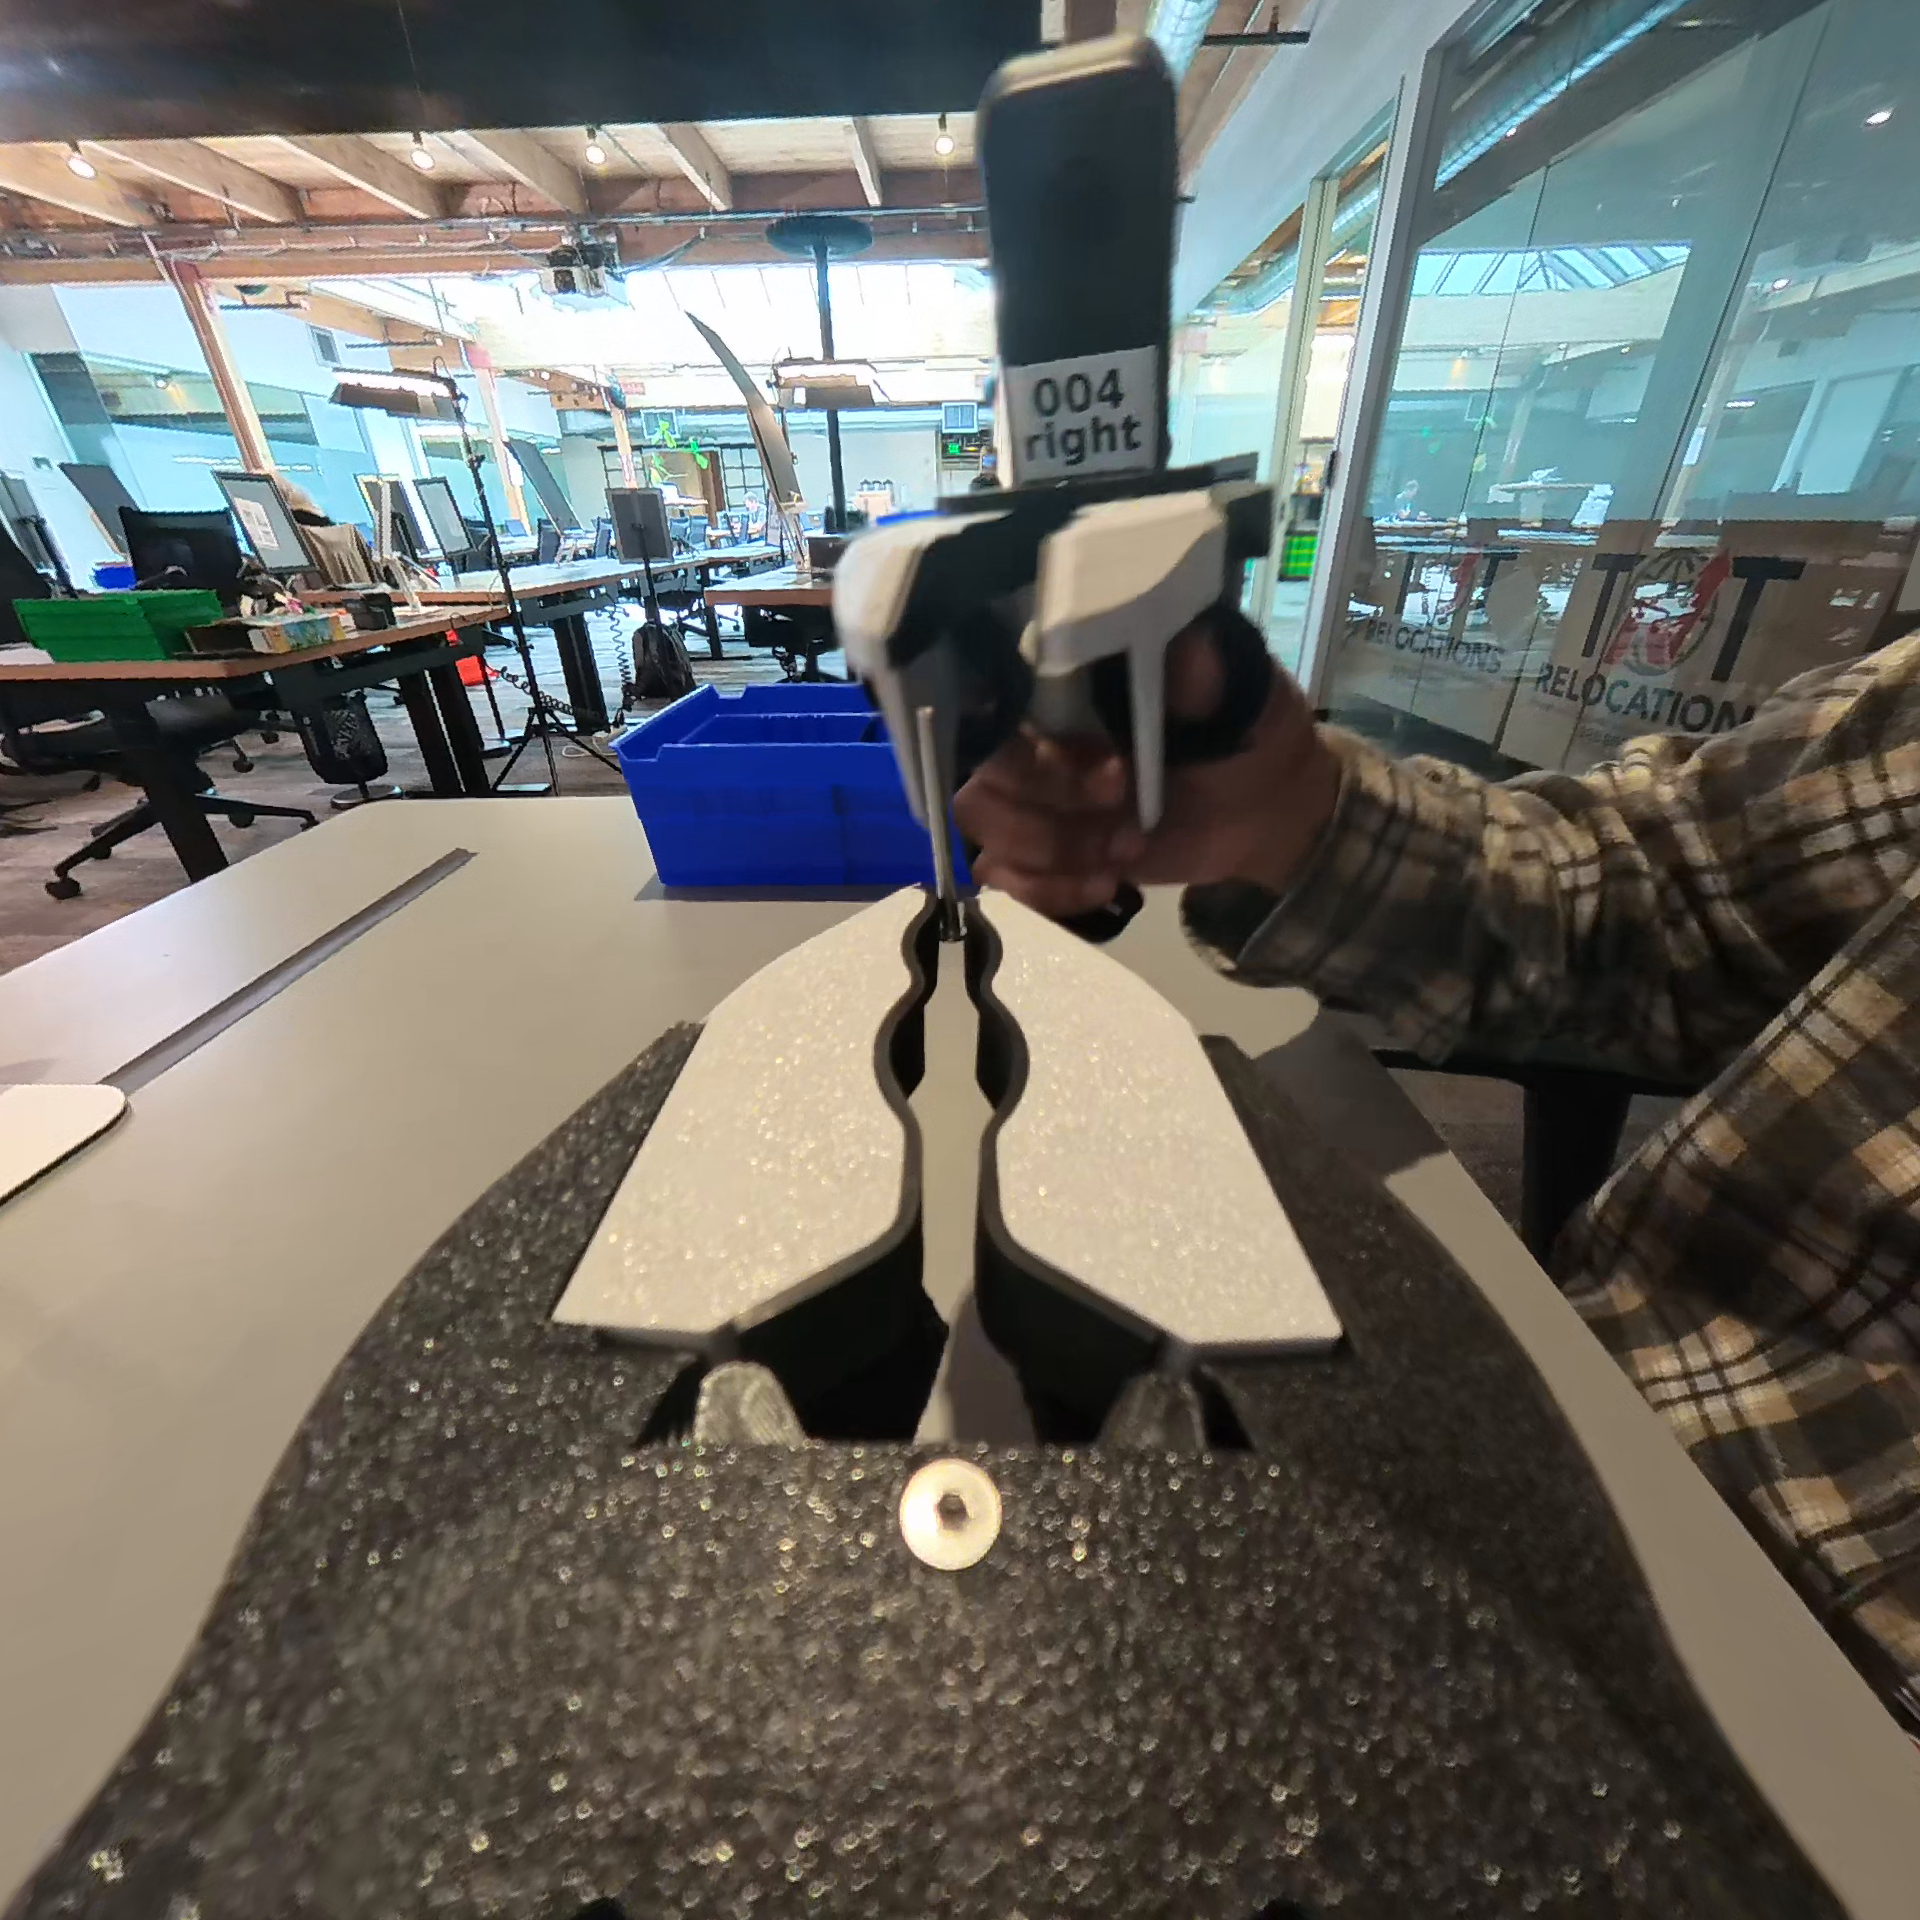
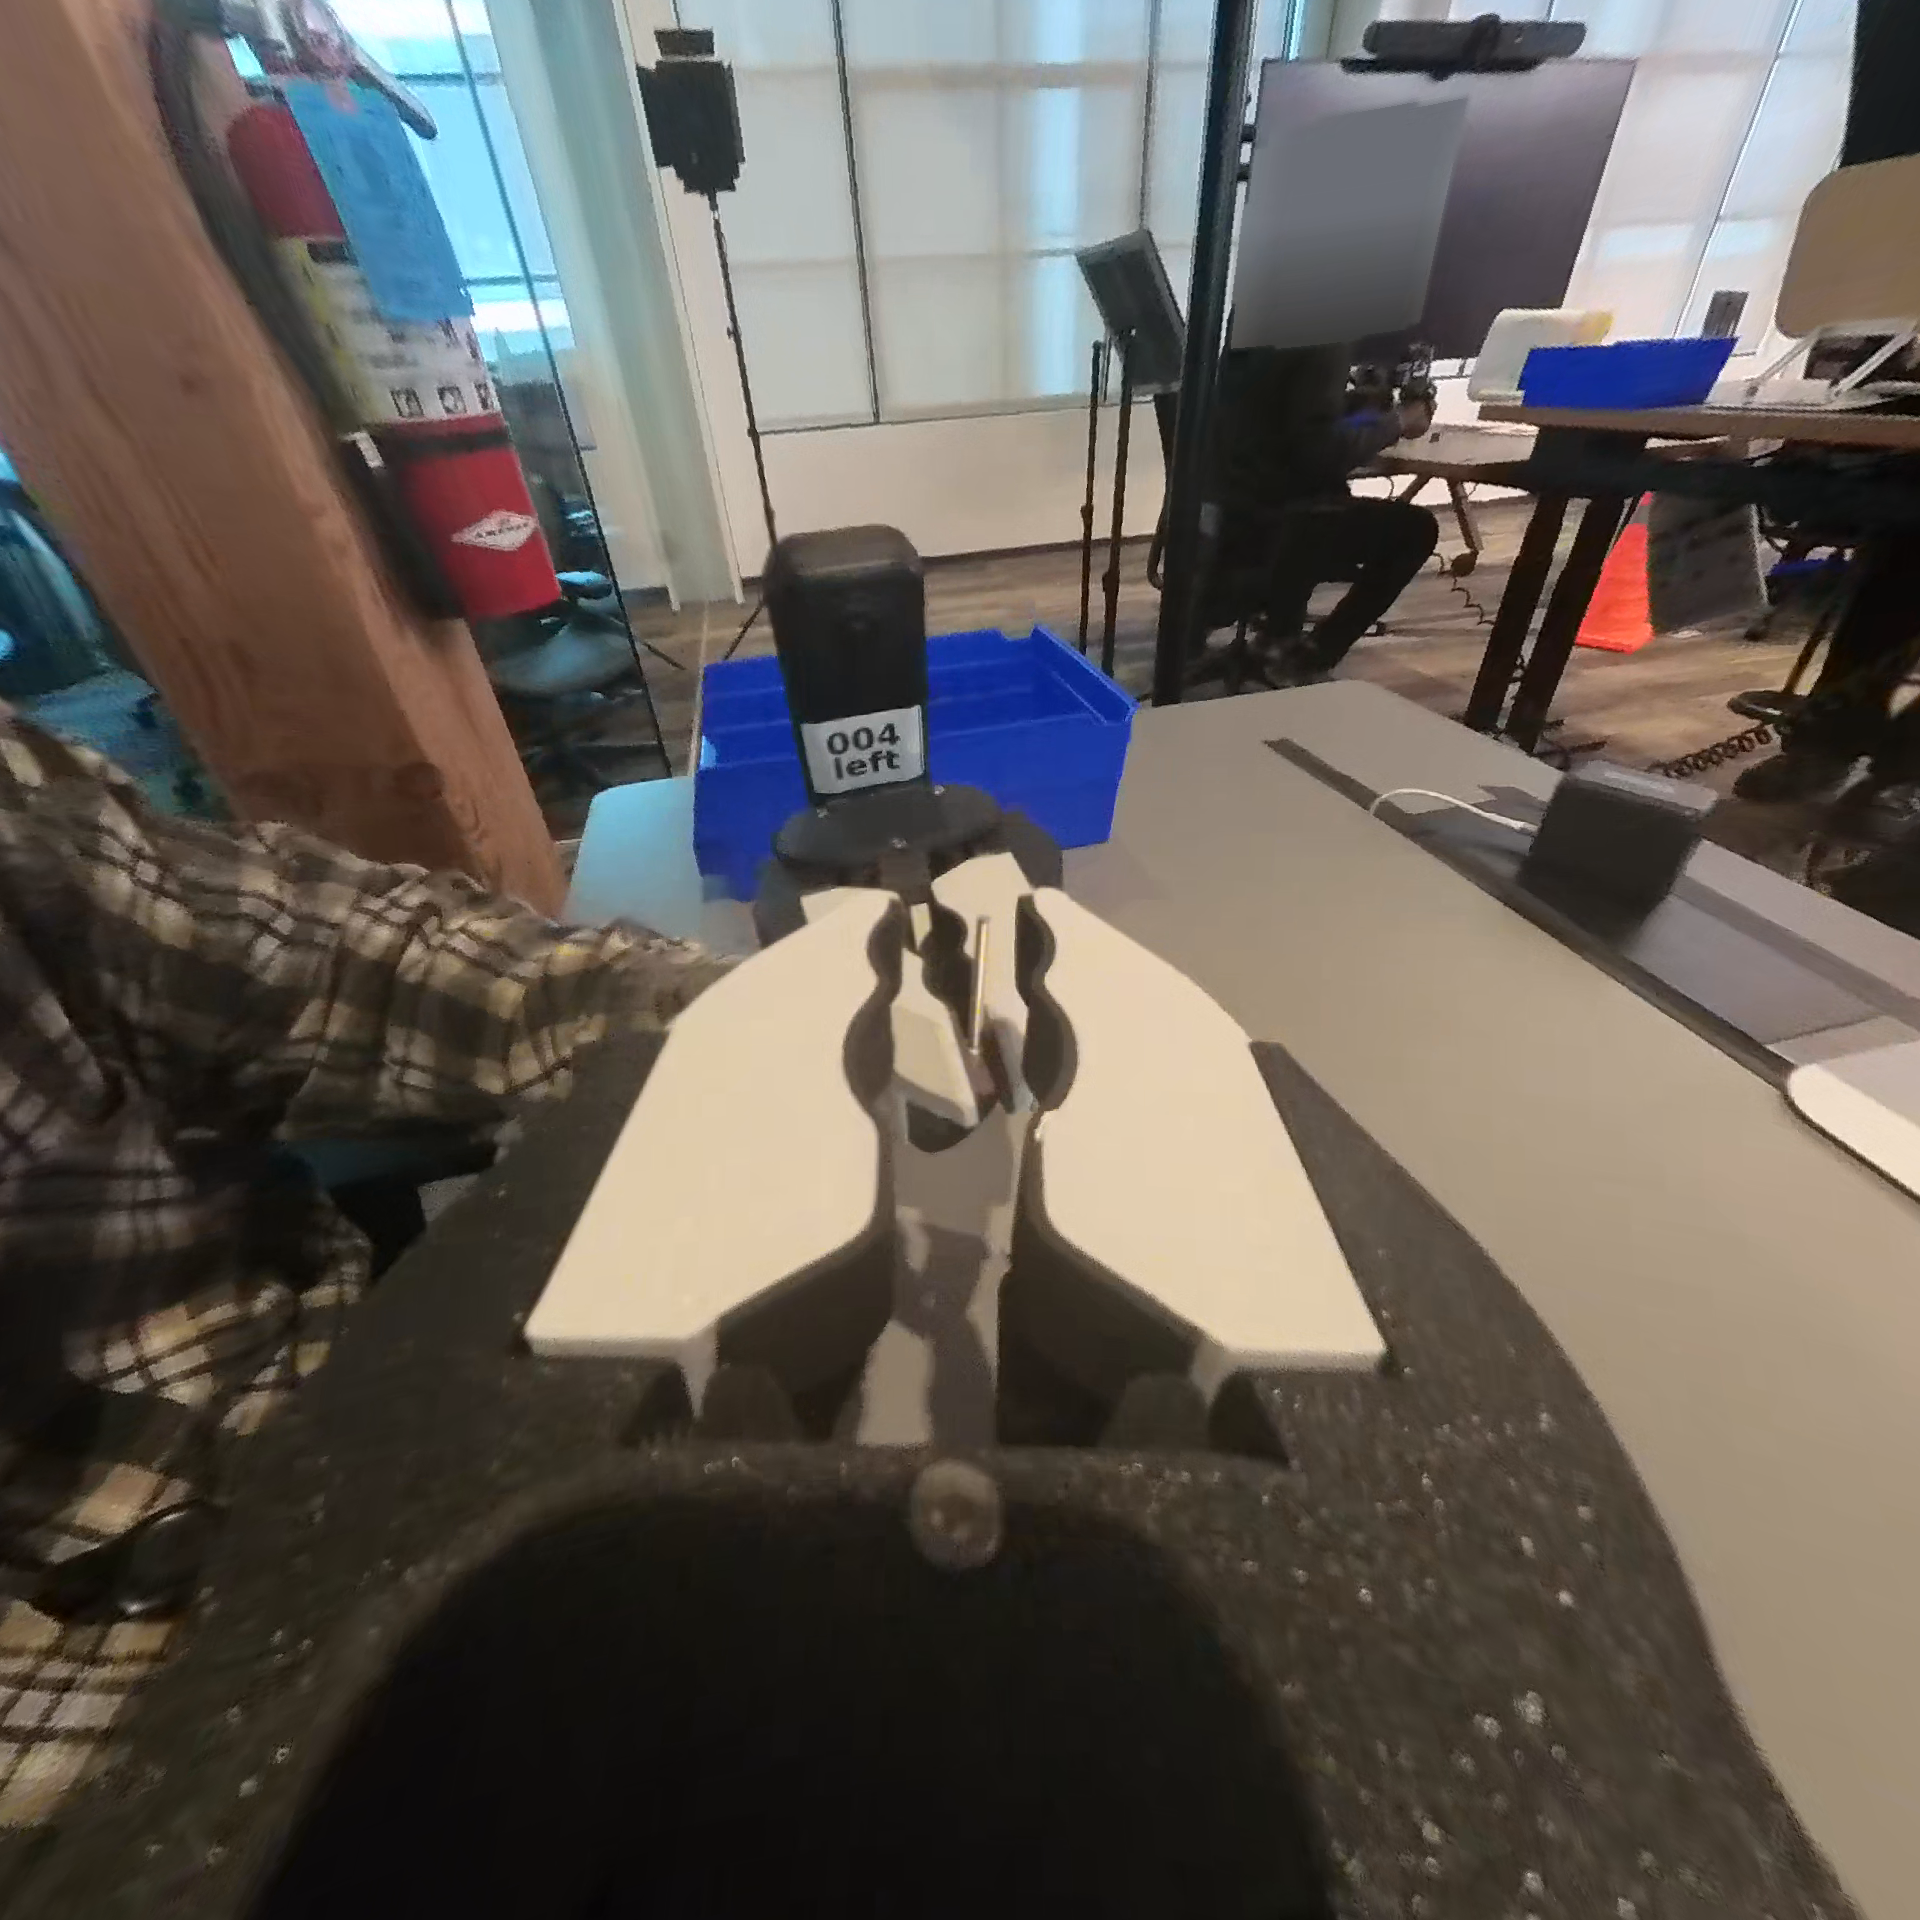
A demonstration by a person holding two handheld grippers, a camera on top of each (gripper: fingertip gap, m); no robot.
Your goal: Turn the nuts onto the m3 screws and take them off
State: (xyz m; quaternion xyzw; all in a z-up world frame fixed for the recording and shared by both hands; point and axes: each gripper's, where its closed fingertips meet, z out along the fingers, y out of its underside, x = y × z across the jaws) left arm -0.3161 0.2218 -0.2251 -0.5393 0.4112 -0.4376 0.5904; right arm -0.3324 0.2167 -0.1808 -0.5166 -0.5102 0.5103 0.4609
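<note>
Left gripper point(image 1: 951, 920): its two gray fingers are pressed almost together, and the tips pinch the bottom end of the screw.
Screw point(image 1: 935, 810): a thin silver stick that stands nearly straight up from the left gripper's tips, above the middle of the tabletop.
Nut: too small to tell if one sits on the screw.
Right gripper point(image 1: 1039, 821): it points down from above with its fingers wide apart. The screw runs just beside one finger. From its own camera, the screw point(image 2: 980, 982) shows in the gap between the fingers, with the left gripper point(image 2: 971, 1081) below.
Hand point(image 1: 1143, 810): it is wrapped around the right gripper's handle, and a checked sleeve point(image 1: 1558, 862) follows it.
Table point(image 1: 312, 1039): gray, with a dark strip point(image 1: 312, 956) running along it.
Blue bin point(image 1: 748, 790): it sits at the far edge of the tabletop, behind both grippers.
Small dark box point(image 2: 1605, 831): it sits on the strip, well apart from the bin.
</note>
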